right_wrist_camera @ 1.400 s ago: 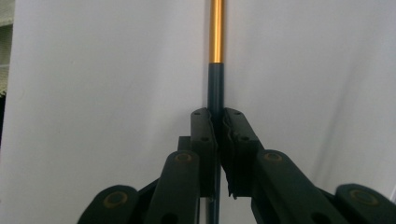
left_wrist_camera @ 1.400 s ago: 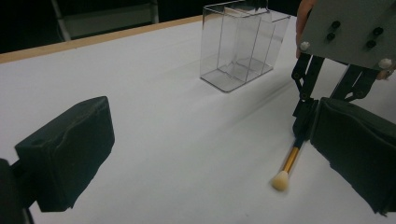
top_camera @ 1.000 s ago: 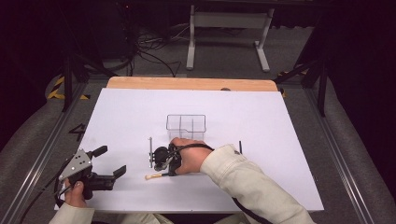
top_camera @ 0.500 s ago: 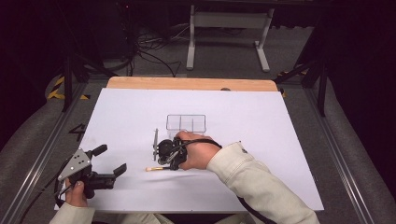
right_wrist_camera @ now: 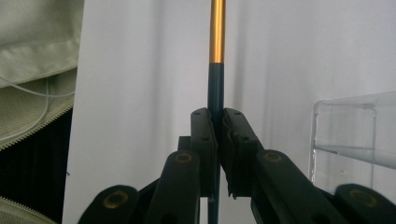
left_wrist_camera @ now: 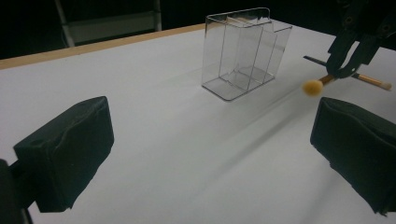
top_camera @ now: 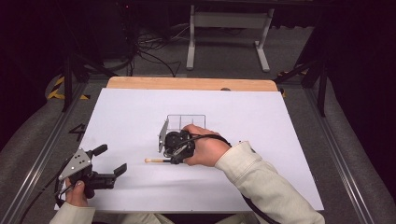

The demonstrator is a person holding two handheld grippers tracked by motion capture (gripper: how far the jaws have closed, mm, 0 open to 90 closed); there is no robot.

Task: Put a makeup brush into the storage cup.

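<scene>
My right gripper (top_camera: 174, 159) is shut on a thin brush (top_camera: 156, 160) with a dark handle, a gold band and a pale round tip (left_wrist_camera: 312, 87). In the right gripper view the pads (right_wrist_camera: 204, 140) pinch the dark handle (right_wrist_camera: 215, 88), which points straight ahead of the gripper (right_wrist_camera: 218, 140). The brush hangs a little above the white table, just in front of a clear compartment box (top_camera: 187, 121). My left gripper (top_camera: 110, 159) is open and holds nothing near the table's front left corner. Its view looks between its fingers (left_wrist_camera: 65, 149) towards the box (left_wrist_camera: 243, 51).
A second thin stick (left_wrist_camera: 371, 81) lies on the white sheet behind the right gripper (left_wrist_camera: 348, 70). The white sheet (top_camera: 261, 121) covers the table, with a wooden edge (top_camera: 187, 84) at the far side. Metal rails run along both sides.
The right hand has risen and moved slightly right, towards the clear box, lifting the brush off the table. The left gripper has stayed in place.
</scene>
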